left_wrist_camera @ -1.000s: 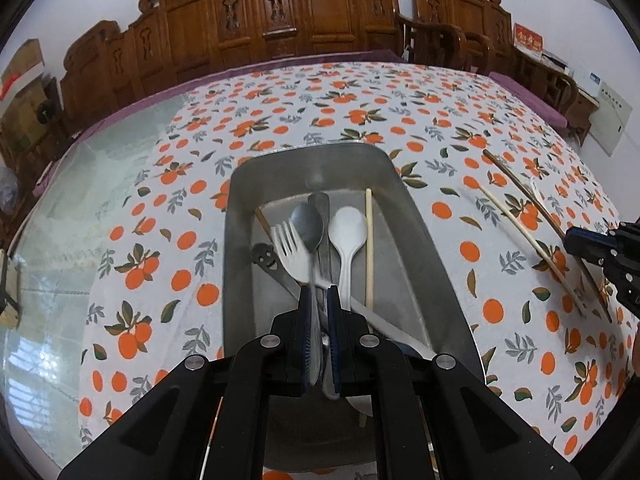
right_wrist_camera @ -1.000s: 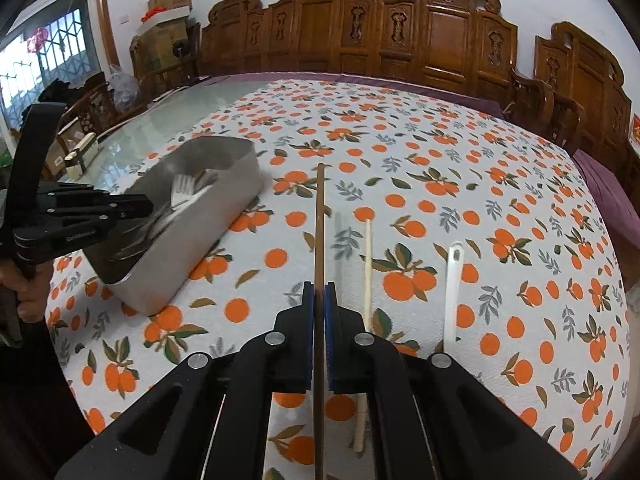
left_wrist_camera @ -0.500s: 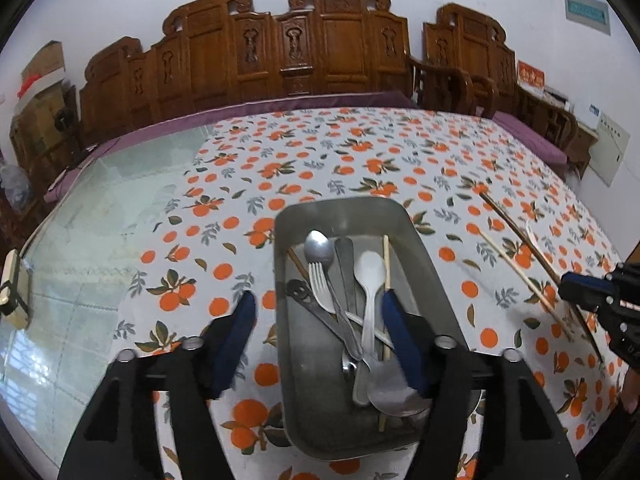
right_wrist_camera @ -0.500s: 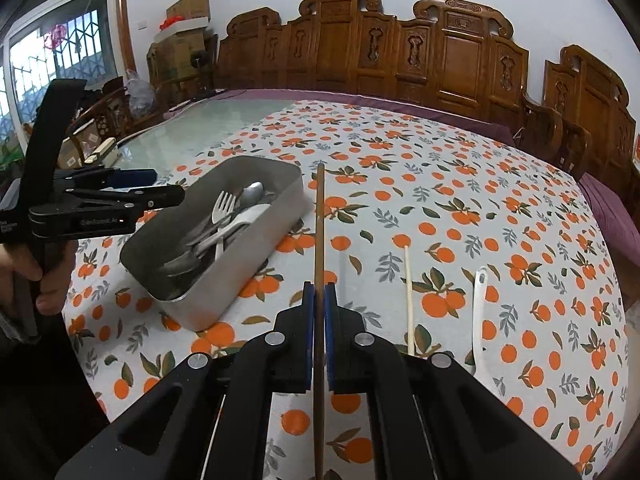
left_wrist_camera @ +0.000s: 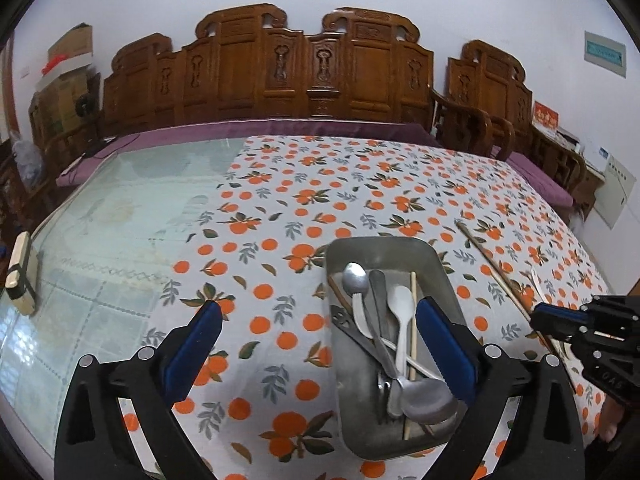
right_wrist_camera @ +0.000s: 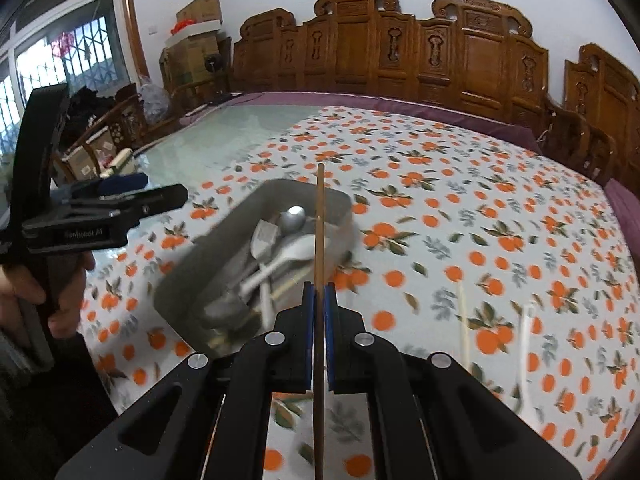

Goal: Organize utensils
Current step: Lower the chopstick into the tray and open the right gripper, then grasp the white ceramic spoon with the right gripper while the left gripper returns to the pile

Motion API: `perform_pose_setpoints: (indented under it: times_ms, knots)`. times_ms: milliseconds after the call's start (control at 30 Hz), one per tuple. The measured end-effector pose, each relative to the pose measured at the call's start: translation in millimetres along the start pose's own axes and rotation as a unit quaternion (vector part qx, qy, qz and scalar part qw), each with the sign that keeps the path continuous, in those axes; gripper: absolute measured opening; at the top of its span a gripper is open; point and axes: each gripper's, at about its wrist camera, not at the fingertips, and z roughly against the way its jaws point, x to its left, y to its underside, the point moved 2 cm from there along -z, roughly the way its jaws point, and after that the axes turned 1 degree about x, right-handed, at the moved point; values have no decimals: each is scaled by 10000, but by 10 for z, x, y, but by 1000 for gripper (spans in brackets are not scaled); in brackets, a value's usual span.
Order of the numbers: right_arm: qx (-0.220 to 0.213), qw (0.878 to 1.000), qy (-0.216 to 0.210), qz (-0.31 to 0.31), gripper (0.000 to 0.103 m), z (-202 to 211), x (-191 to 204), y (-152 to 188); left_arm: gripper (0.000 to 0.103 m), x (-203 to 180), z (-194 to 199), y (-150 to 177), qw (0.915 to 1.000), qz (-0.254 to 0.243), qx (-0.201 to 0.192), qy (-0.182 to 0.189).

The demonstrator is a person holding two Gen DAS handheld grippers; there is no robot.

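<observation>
A metal tray [left_wrist_camera: 442, 276] [right_wrist_camera: 192, 276] on the orange-print cloth holds spoons, a fork, a white plastic spoon [left_wrist_camera: 402, 300] and a pale chopstick [left_wrist_camera: 412, 340]. My left gripper [left_wrist_camera: 318, 346] is open and empty, raised above the cloth at the tray's left. My right gripper [right_wrist_camera: 319, 308] is shut on a dark wooden chopstick [right_wrist_camera: 319, 216], held above the tray's right side. A pale chopstick [right_wrist_camera: 463, 320] and a white utensil [right_wrist_camera: 528, 320] lie on the cloth to the right. In the left wrist view the right gripper [left_wrist_camera: 538, 314] shows with its chopstick [left_wrist_camera: 480, 250].
The cloth [left_wrist_camera: 360, 184] covers the right part of a glass-topped table [left_wrist_camera: 120, 208]. Carved wooden chairs [left_wrist_camera: 312, 76] line the far side. A small block [left_wrist_camera: 20, 276] sits at the table's left edge. The left gripper shows at left in the right wrist view [right_wrist_camera: 136, 196].
My left gripper let go of the fork into the tray, opened, and drew back up and to the left. My right gripper lifted the dark chopstick and carried it left over the tray.
</observation>
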Motion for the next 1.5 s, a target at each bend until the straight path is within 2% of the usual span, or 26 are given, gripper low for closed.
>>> perform_pose_setpoints:
  times_ms: [400,667,767,1033,1267,1500]
  knots:
    - [143,9968,-559,-546,6,-514,271,-322,94,228,43,-18,9997,221,-24,-75]
    - [323,9948,-586,-770,6,-799,289,-293,94,248,52,-14,9997,225,-17,-70]
    - [342,9948,-563,-771,10,-843,292,-257,94,235,61,-14,9998,208,-18,-63]
    - [159,9945,-685,-771,10,-701,148,-266,94,136,45,-4,9999,156,0,0]
    - [-101,9985,-231,-488,10,-210,-140,-180,94,-113,41,9,9998,21,1,214]
    - [-173,9972,604,-408,12,303,-760,78,94,-486,38,53,9988,-195,21,449]
